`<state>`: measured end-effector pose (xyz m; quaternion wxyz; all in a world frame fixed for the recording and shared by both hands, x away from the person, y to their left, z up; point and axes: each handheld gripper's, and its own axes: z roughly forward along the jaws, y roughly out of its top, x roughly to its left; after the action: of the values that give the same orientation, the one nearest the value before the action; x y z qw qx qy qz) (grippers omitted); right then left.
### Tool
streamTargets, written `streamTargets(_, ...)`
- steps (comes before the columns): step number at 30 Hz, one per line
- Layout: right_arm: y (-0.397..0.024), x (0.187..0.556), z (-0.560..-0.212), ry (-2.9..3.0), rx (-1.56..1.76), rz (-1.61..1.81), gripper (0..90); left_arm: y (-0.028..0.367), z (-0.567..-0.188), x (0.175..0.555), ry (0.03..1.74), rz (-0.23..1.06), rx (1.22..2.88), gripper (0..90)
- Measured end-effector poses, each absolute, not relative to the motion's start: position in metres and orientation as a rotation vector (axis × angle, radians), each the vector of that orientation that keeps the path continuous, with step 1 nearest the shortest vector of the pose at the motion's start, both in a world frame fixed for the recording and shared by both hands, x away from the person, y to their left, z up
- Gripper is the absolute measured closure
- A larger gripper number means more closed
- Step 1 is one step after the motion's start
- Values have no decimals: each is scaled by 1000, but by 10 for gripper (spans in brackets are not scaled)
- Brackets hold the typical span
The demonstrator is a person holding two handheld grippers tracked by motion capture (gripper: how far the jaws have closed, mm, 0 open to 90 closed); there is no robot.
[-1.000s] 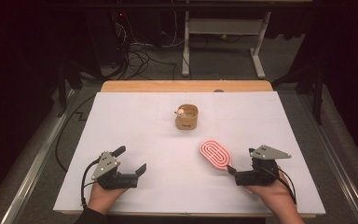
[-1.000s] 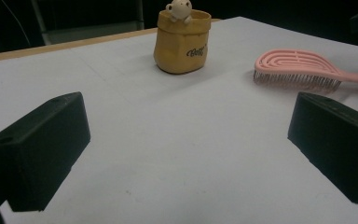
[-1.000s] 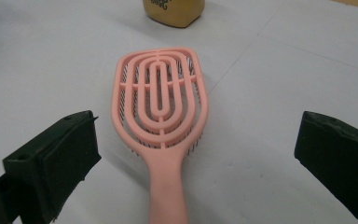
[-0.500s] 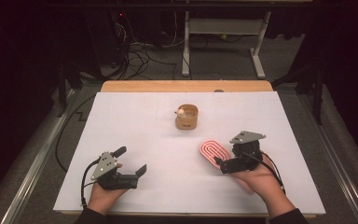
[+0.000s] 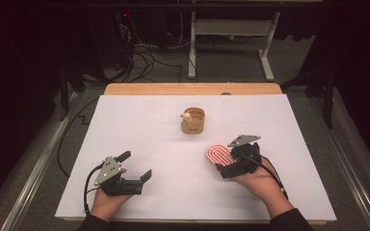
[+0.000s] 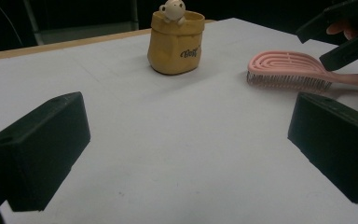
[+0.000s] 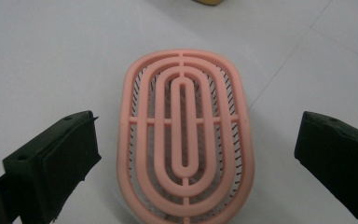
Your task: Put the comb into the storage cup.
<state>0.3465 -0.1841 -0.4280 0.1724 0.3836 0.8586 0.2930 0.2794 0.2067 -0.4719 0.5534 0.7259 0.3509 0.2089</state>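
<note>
Pink hairbrush (image 7: 184, 135) lying flat on the white bench (image 5: 139, 125), bristles down, its vented oval back of concentric loops facing up, handle pointing toward the person, right of centre and nearer than the middle.

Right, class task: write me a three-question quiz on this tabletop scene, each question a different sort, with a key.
1. True or false: the pink hairbrush lies bristles down on the table.
2. Which gripper reaches the brush: (a) left gripper, (b) right gripper?
3. Fill in: a small figure peeks out of the yellow ____.

Key: 1 true; 2 b, its fingers open either side of the brush; 3 pot.
</note>
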Motion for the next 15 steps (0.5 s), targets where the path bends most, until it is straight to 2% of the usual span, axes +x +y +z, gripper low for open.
streamTargets(10,-173,352,-440,2499,1089,751,1,207,-472,279,833,493,1707,0)
streamTargets(15,-172,355,-442,2510,1083,737,55,208,-471,279,834,493,1702,0)
